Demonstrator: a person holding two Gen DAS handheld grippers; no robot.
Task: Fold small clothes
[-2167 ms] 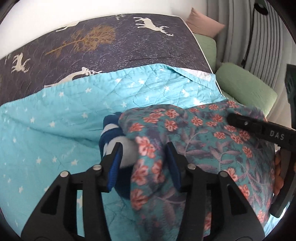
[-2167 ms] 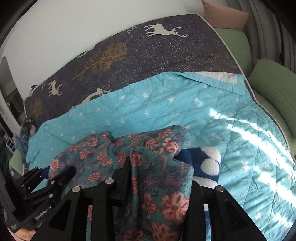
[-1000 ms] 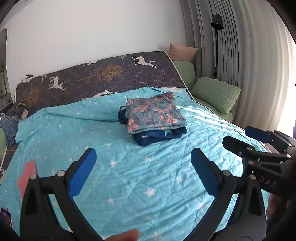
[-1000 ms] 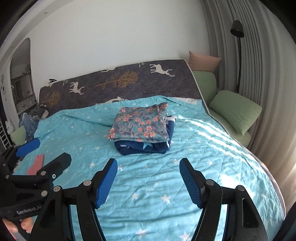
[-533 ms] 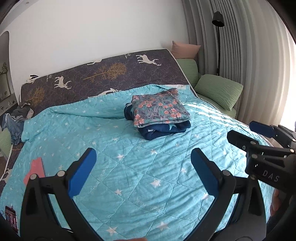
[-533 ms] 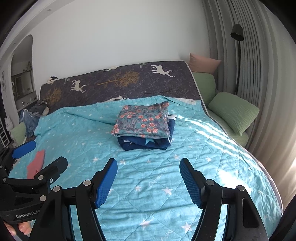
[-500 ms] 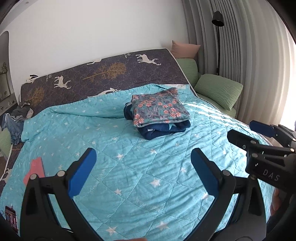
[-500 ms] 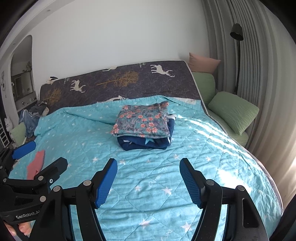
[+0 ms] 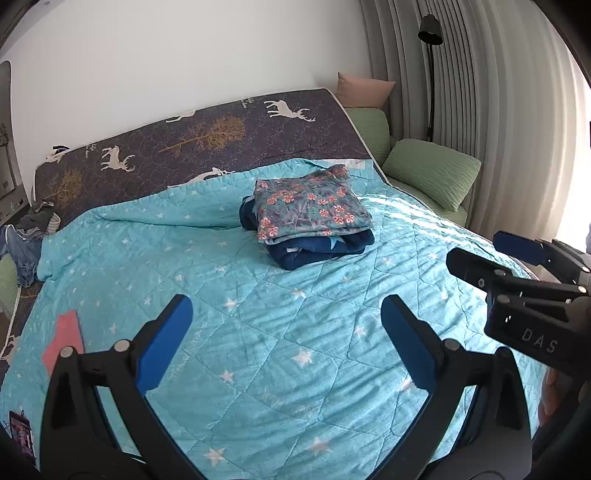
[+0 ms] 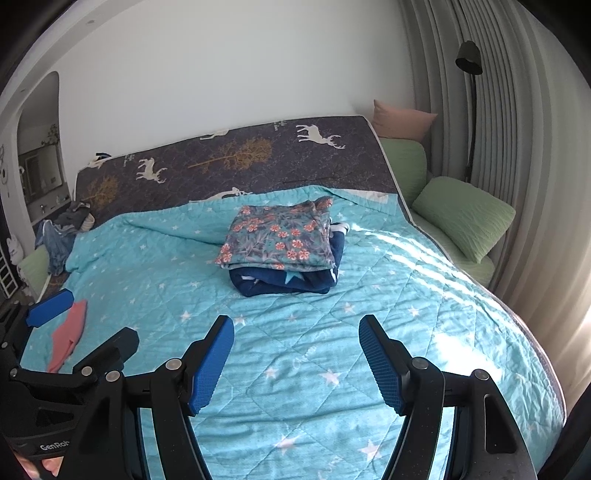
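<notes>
A folded floral garment (image 9: pixel 310 206) (image 10: pixel 282 236) lies on top of a folded dark blue one (image 9: pixel 321 247) (image 10: pixel 284 282), stacked in the middle of the turquoise starred quilt (image 9: pixel 258 332) (image 10: pixel 295 362). My left gripper (image 9: pixel 284 332) hangs open well short of the stack, nothing between its blue pads. My right gripper (image 10: pixel 295 354) is also open and empty, held back from the stack. Each gripper shows at the edge of the other's view. A pink garment (image 9: pixel 64 341) (image 10: pixel 70 332) lies flat at the quilt's left edge.
A dark deer-print cover (image 9: pixel 207 140) spans the head of the bed. Green cushions (image 9: pixel 432 173) and a pink cushion (image 9: pixel 364 88) sit at the right by the curtain and a black floor lamp (image 9: pixel 430 33). Loose clothes (image 9: pixel 26 240) are heaped at the far left.
Both grippers let go of the floral garment and drew far back from the stack, jaws spread wide. Over the last half second nothing has shifted.
</notes>
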